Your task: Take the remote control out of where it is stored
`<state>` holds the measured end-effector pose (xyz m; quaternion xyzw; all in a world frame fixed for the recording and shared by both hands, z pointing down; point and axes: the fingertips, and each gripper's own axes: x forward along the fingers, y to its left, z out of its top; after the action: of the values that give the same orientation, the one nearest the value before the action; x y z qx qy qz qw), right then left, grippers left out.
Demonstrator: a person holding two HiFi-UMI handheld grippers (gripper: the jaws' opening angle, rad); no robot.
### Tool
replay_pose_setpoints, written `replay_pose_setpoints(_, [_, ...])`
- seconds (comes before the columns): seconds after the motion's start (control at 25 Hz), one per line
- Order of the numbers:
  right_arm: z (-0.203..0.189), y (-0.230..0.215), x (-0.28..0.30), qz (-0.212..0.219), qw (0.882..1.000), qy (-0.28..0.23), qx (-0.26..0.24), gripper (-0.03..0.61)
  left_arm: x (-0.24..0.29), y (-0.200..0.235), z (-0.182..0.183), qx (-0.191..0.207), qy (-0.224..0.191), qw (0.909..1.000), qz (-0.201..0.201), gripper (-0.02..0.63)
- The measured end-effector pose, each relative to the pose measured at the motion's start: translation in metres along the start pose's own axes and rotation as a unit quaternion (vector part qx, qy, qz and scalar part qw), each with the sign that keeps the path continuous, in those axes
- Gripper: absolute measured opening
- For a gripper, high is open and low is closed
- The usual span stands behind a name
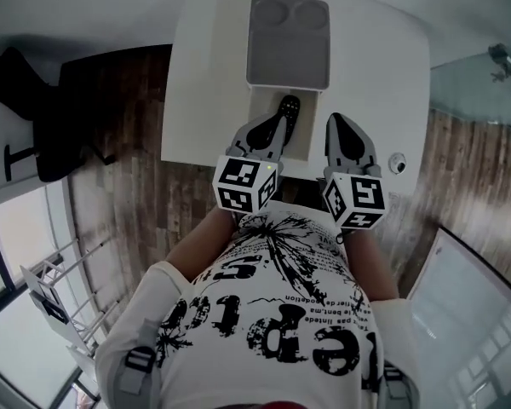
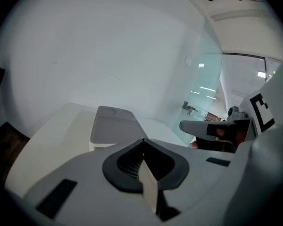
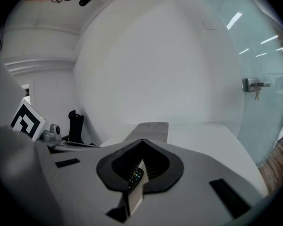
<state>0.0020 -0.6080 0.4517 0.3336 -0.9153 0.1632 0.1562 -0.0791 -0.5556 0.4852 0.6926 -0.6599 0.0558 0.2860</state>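
Both grippers are closed on nothing, jaw tips meeting. The left gripper (image 1: pixel 278 119) hangs over the open white box (image 1: pixel 255 105), and the right gripper (image 1: pixel 335 119) is over its right edge. The black remote control (image 1: pixel 289 112) lies in the box between them, just beside the left tips. Beyond it is the grey lid (image 1: pixel 289 45), on the white table (image 1: pixel 204 75).
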Motion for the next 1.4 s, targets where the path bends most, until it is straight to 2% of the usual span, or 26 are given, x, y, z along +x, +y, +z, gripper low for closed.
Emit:
replay_pose_setpoints(0.36, [-0.014, -0.019, 0.03, 0.063, 0.997, 0.046, -0.006, -0.003, 0.028, 0.012, -0.04, -0.014, 0.064, 0.9961, 0.059, 0.006])
replay_pose_setpoints(0.44, [-0.023, -0.021, 0.031, 0.084, 0.994, 0.065, -0.006, -0.003, 0.032, 0.012, -0.052, -0.018, 0.089, 0.9935, 0.068, 0.008])
replay_pose_setpoints(0.56, [-0.033, -0.025, 0.039, 0.107, 0.991, 0.083, -0.013, -0.003, 0.04, 0.018, -0.064, 0.002, 0.125, 0.9889, 0.081, 0.008])
replay_pose_setpoints(0.68, [-0.041, -0.025, 0.045, 0.128, 0.987, 0.096, -0.018, -0.003, 0.042, 0.02, -0.066, 0.013, 0.125, 0.9876, 0.094, 0.009])
replay_pose_setpoints(0.76, [-0.047, -0.025, 0.046, 0.14, 0.984, 0.108, -0.022, -0.003, 0.046, 0.015, -0.068, 0.022, 0.132, 0.9866, 0.094, 0.088])
replay_pose_setpoints(0.84, [-0.051, -0.025, 0.046, 0.148, 0.982, 0.118, -0.026, -0.002, 0.051, 0.01, -0.076, 0.033, 0.155, 0.9835, 0.088, 0.163])
replay_pose_setpoints(0.96, [-0.052, -0.023, 0.048, 0.157, 0.979, 0.125, -0.028, -0.003, 0.058, 0.011, -0.093, 0.022, 0.187, 0.9784, 0.086, 0.238])
replay_pose_setpoints(1.16, [-0.058, -0.02, 0.053, 0.174, 0.974, 0.136, -0.048, -0.003, 0.067, 0.023, -0.097, -0.008, 0.212, 0.9718, 0.102, 0.252])
replay_pose_setpoints(1.28, [-0.059, -0.019, 0.053, 0.184, 0.97, 0.14, -0.07, -0.002, 0.07, 0.029, -0.096, -0.017, 0.22, 0.9688, 0.112, 0.252])
replay_pose_setpoints(1.4, [-0.051, -0.023, 0.05, 0.187, 0.969, 0.146, -0.068, -0.002, 0.067, 0.023, -0.088, -0.015, 0.227, 0.9669, 0.115, 0.252])
